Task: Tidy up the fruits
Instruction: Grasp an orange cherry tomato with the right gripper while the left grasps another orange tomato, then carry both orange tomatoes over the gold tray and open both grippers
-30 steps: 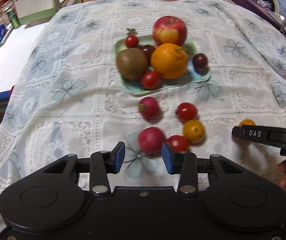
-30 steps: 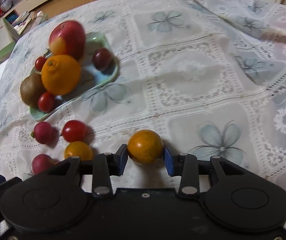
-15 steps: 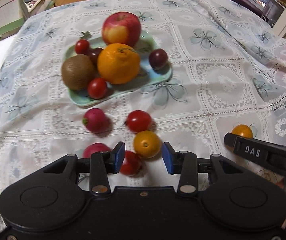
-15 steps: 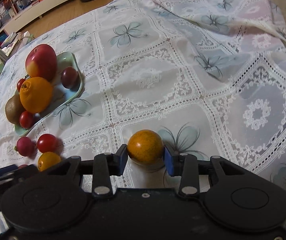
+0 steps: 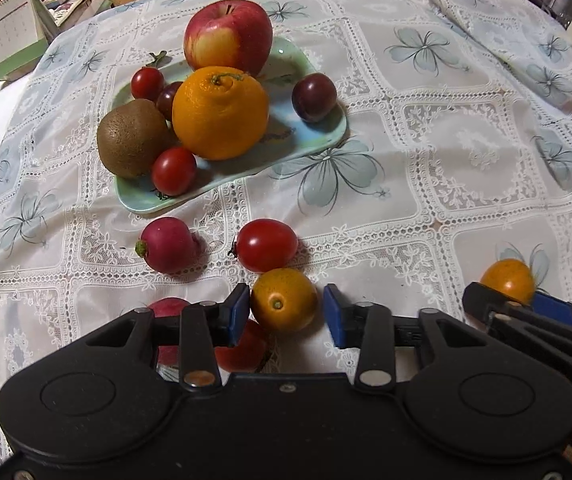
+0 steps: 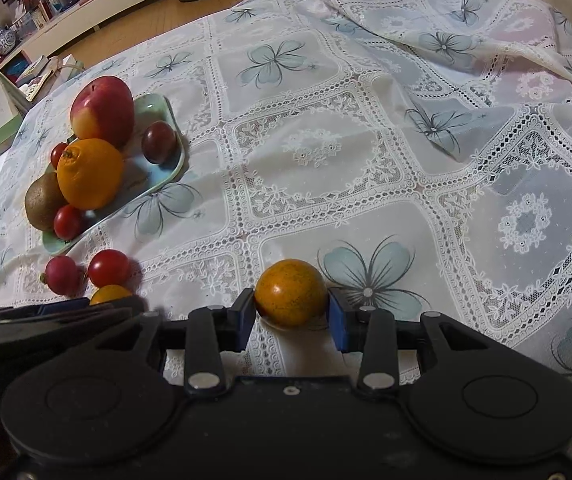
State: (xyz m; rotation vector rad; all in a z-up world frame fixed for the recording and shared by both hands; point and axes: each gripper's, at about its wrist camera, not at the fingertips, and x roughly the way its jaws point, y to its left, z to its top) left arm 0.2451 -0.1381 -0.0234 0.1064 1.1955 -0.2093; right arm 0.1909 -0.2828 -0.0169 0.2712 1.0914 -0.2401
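Far left, the pale green rectangular plate (image 5: 327, 140) sits on the white lace tablecloth w/ blue flower print (image 5: 425, 152). On it, L to R: brown fuzzy kiwi (image 5: 132, 138) at the left edge, small red cherry tomato (image 5: 174, 171) in front touching it, big orange w/ stem (image 5: 220, 113) in the middle, large red-yellow apple (image 5: 228, 36) behind it, dark purple plum (image 5: 313, 97) at the right rim. Another small red tomato (image 5: 147, 83) and a dark fruit sit behind the kiwi.

Loose on the cloth in front of the plate: pink-red radish (image 5: 168, 245), then an oval red tomato (image 5: 267, 244) just beside it.

Left gripper (image 5: 284, 311): blue pads apart, straddling a small orange kumquat-like fruit (image 5: 284, 299); left pad about touching, gap on the right side, so not clamped. Two more red pieces partly hidden under its fingers.

Right gripper (image 6: 290, 317): pads pressed on both sides of a speckled round orange fruit (image 6: 290, 293), which rests on the cloth well right of the plate.
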